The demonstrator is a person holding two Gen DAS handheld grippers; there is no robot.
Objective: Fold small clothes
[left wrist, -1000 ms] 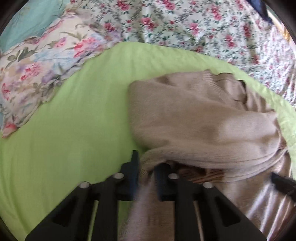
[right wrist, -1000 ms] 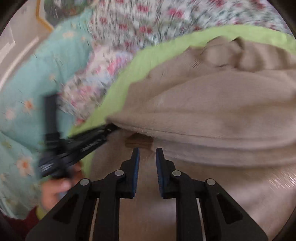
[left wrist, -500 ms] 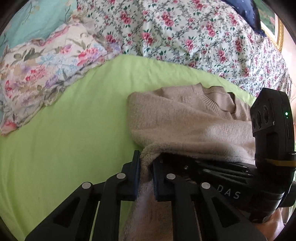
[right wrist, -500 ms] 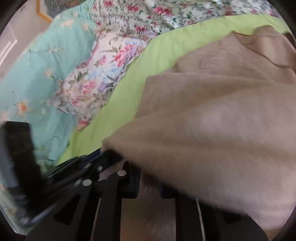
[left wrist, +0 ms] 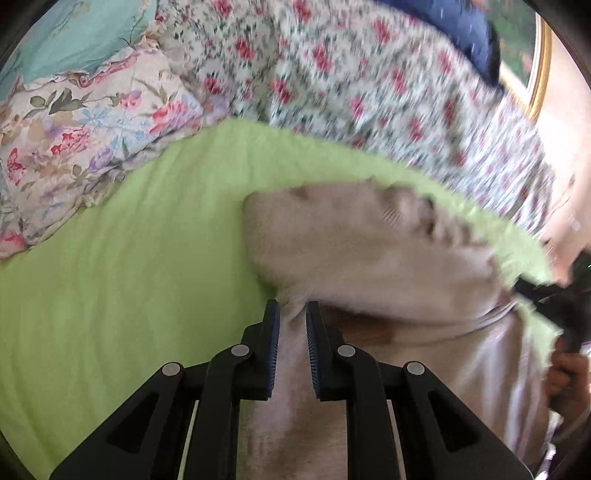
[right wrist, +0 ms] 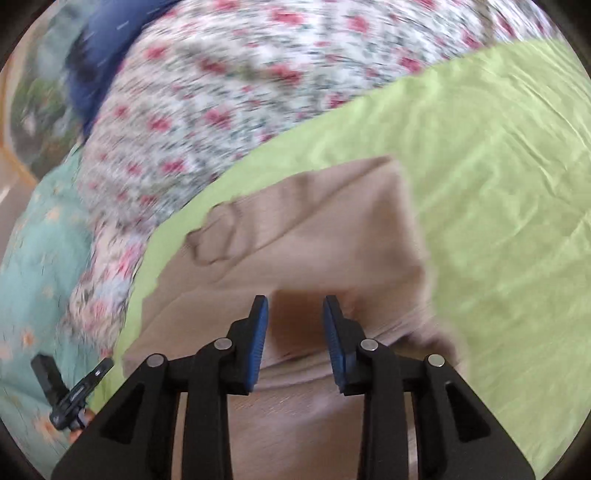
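A beige knit sweater (left wrist: 369, 251) lies folded over itself on a lime green sheet (left wrist: 129, 277). My left gripper (left wrist: 293, 314) is shut on the sweater's lower left edge, and a ridge of fabric stands pinched between its blue pads. In the right wrist view the sweater (right wrist: 314, 221) spreads out below my right gripper (right wrist: 295, 314). That gripper's jaws are opening, with cloth behind the gap but none pressed by the pads. The right gripper (left wrist: 546, 295) and the hand (left wrist: 565, 373) holding it show at the left view's right edge. The left gripper (right wrist: 74, 391) shows small at the right view's lower left.
A floral pillow (left wrist: 74, 147) and a teal blanket (left wrist: 74, 33) lie left of the green sheet (right wrist: 498, 184). A rose-print bedspread (left wrist: 351, 74) covers the far side, with a navy cloth (left wrist: 461, 22) on it. A gold frame (left wrist: 539, 74) stands at the far right.
The right gripper swung away from beside the left one to the sweater's right side and its jaws spread, letting the fold go. The left gripper kept its pinch and rose slightly.
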